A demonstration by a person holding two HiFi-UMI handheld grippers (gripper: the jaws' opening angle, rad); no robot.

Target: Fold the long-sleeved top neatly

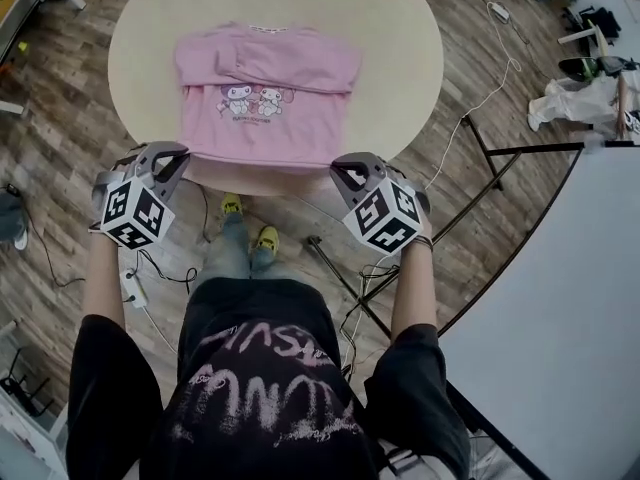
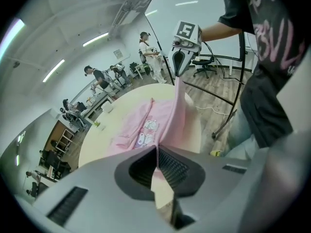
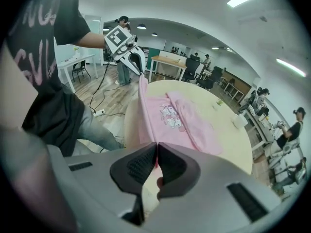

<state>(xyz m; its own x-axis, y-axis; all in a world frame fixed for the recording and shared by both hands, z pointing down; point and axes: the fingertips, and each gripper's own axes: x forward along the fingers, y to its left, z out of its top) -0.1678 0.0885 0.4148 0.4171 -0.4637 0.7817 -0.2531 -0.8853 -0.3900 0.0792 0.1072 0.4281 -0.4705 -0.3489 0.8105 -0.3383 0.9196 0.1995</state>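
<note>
Left gripper [image 2: 156,152] covers pinched top [image 1: 265,73] corner.

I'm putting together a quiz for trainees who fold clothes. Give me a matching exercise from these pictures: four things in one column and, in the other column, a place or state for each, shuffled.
Things:
1 left tool
2 sleeves
3 cartoon print
4 yellow shoes

Places or states:
a on the wooden floor
b shut on the pink top's hem
c folded in across the chest
d facing up, between sleeves and hem

Pairs: 1-b; 2-c; 3-d; 4-a.
</note>
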